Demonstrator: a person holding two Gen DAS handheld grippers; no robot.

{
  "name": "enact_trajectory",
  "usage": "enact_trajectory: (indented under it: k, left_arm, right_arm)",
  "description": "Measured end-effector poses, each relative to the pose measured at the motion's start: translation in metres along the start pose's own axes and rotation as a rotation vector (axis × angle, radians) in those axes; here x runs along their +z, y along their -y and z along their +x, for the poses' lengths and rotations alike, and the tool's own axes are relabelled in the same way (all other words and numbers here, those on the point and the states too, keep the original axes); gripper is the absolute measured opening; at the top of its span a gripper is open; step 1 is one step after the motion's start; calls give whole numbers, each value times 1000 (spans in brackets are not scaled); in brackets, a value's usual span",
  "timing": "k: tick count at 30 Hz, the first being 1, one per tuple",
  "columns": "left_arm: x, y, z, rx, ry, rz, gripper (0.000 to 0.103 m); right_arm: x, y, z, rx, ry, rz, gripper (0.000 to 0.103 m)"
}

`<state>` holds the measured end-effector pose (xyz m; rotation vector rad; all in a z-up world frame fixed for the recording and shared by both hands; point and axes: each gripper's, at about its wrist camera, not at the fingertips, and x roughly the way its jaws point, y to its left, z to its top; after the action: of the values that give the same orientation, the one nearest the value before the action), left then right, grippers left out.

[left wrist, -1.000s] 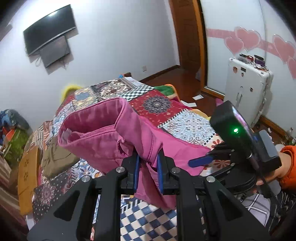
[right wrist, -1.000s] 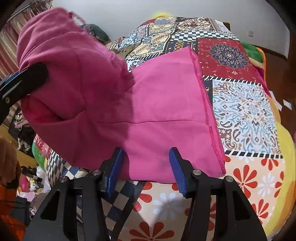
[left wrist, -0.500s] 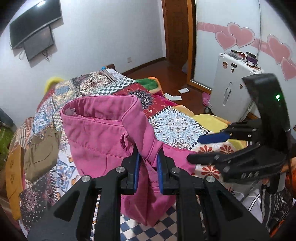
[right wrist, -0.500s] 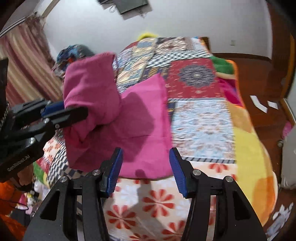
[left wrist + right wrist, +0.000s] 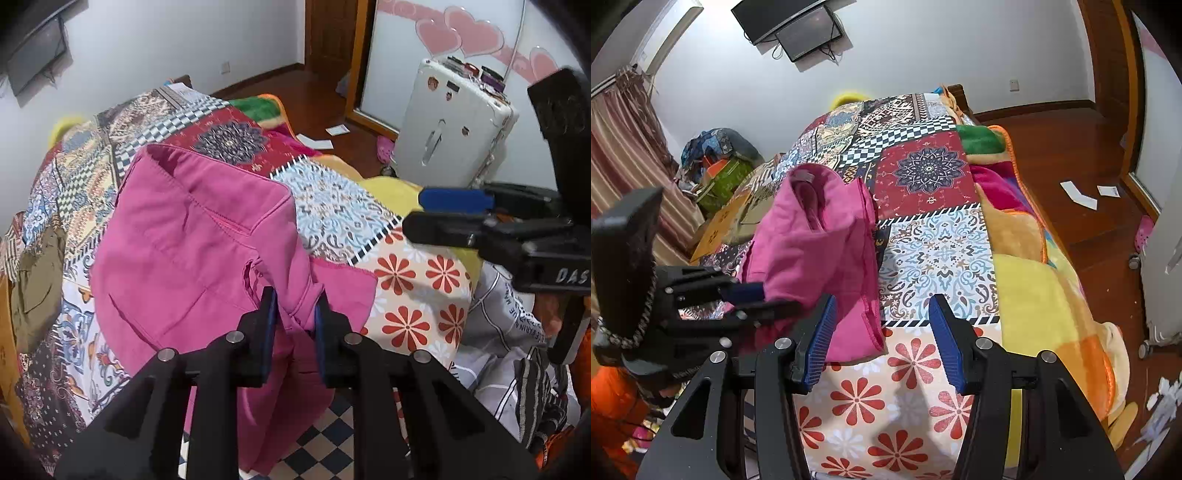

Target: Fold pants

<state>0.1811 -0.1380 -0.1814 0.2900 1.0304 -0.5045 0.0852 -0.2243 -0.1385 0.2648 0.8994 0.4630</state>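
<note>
Pink pants (image 5: 192, 251) lie bunched on a patchwork bedspread (image 5: 340, 206), waistband end raised. My left gripper (image 5: 293, 314) is shut on a fold of the pants near the bed's front edge and holds that part up. In the right wrist view the pants (image 5: 812, 251) hang from the left gripper (image 5: 753, 299) at the left. My right gripper (image 5: 882, 339) is open and empty, above the floral patch to the right of the pants. It also shows in the left wrist view (image 5: 458, 210) at the right, apart from the cloth.
An olive garment (image 5: 37, 280) lies on the bed's left side. A white suitcase (image 5: 454, 125) stands on the wooden floor right of the bed. A striped white cloth (image 5: 509, 332) lies at the near right corner. Bags (image 5: 716, 162) are piled by the curtain.
My right gripper has drawn back to the right, away from the pants. My left gripper, still shut on the pants, has lowered the raised part onto the bed.
</note>
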Motion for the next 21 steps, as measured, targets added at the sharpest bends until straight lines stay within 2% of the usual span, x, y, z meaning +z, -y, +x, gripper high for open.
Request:
enact_trajectory:
  k: [1,3,5,10,13,15,17,20,21]
  left_arm:
    - [0,1,1,-3,-3,2,23]
    - [-1,2,2,-34,-8,-6,35]
    - [0,1,-1,-75,-3,-27,43]
    - [2,-4,-16,-72,35,-56,44]
    - [2,-20,-36,-71,82,-102,44]
    - [1,-36,-49,-48,118,-135,46]
    - [-2,-56,-58,22,151,-168,46]
    - [-3,-86,-56,83,153,-219,46]
    - [-4,-97,-53,98,147,-238,43]
  right_arm:
    - [0,0,0,-1,1,-1,50]
    - [1,-1,-1,1,3,-4,50]
    - [2,-2,-2,1,5,-10,50]
    - [6,-9,-6,9,21,-28,50]
    - [10,-17,-6,22,31,-48,50]
    - [14,-23,-3,37,34,-61,50]
    - [17,-30,4,66,31,-68,49]
    - [21,-43,20,106,21,-80,50]
    - [21,-49,25,117,18,-91,50]
